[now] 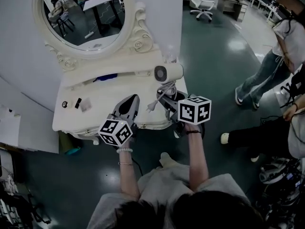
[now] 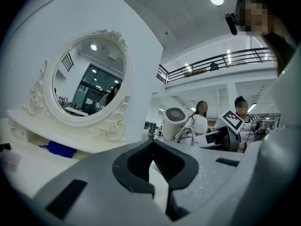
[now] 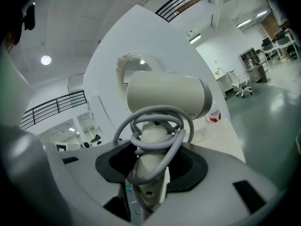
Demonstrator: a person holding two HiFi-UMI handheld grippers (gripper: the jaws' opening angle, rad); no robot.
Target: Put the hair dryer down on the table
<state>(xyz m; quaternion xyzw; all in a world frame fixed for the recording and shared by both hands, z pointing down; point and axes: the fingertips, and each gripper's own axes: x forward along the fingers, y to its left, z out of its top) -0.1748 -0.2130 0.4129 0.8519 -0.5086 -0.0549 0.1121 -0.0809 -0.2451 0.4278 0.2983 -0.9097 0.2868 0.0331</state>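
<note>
The right gripper (image 3: 150, 167) has its jaws clamped on the handle of the hair dryer (image 1: 168, 73), low down. That keeps the handle upright and the barrel level, with the intake grille facing the person. The cord (image 3: 157, 113) is looped several times round the handle just above the jaws, probably so it cannot trail. Only the plug (image 1: 152, 107) hangs loose over the front of the surface (image 1: 102, 104). The hair dryer sits over the right end of the surface, near its far right corner. Whether its base already touches down I cannot tell.

The left gripper (image 2: 151, 173) is empty, its jaws drawn together, and it is level over the front edge, left of the plug. It seems to have no part in the set-down.

The oval mirror (image 1: 83, 13) and its raised shelf with a blue thing (image 1: 106, 77) stand along the back edge. Small items (image 1: 71, 104) lie near the left edge, well apart. A small bottle (image 3: 214, 115) stands near the far right corner behind the hair dryer, and it is the one thing likely to be knocked. People (image 1: 281, 56) stand on the floor to the right.
</note>
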